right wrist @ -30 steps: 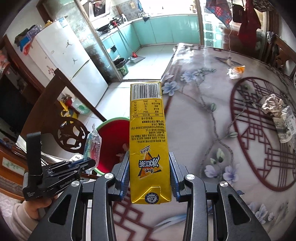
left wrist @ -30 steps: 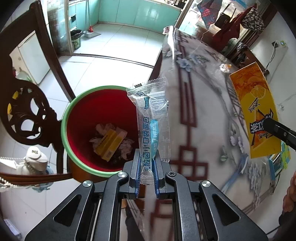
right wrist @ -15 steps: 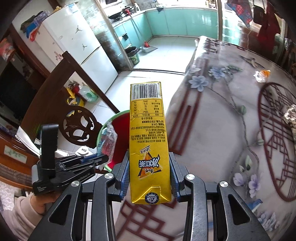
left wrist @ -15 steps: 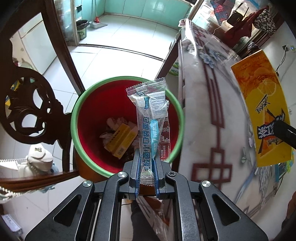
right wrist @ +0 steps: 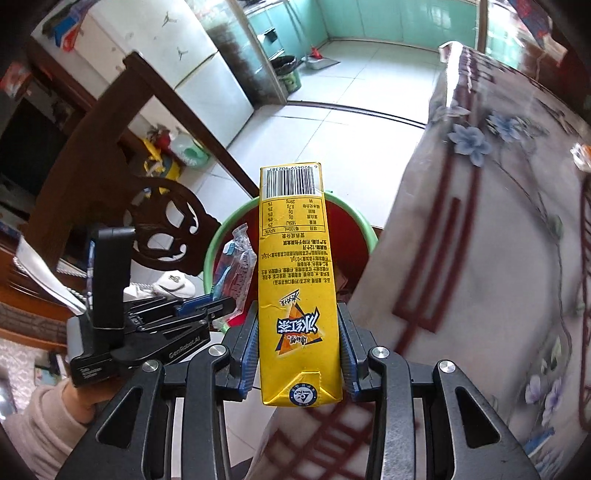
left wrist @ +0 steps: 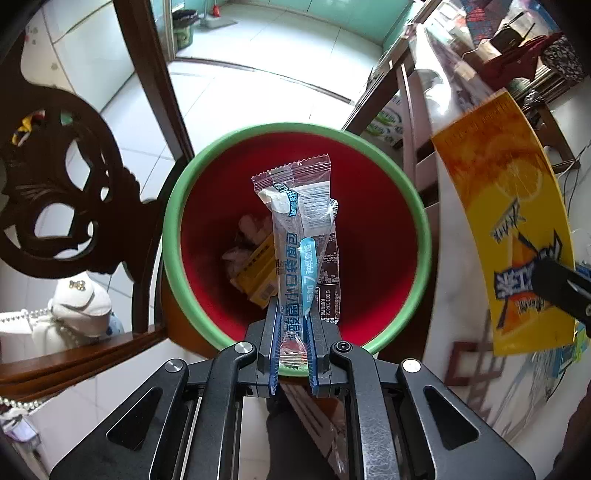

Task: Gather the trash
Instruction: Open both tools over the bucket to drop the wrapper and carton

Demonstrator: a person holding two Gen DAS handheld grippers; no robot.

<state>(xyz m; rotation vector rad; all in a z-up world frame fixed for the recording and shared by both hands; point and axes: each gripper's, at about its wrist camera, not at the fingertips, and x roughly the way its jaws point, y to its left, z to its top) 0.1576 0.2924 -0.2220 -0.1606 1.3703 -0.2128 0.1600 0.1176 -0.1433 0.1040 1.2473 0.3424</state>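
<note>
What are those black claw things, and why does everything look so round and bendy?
They are two grabbing tools, one in each hand of a person collecting trash. Each carries a camera with a wide lens, which bends the picture. The left camera looks down at the left gripper: its jaws pinch a clear wrapper over a red bin that has trash inside. The right camera shows the right gripper squeezing a yellow carton beside the flowery table.

Carved dark wooden chair (left wrist: 74, 192) stands on pale floor tiles (left wrist: 258, 85). White refrigerator (right wrist: 192, 70) against the left wall. Table covering (right wrist: 498, 229) printed with blue flowers and red lines. Turquoise cabinets (right wrist: 388, 18) at the far wall
</note>
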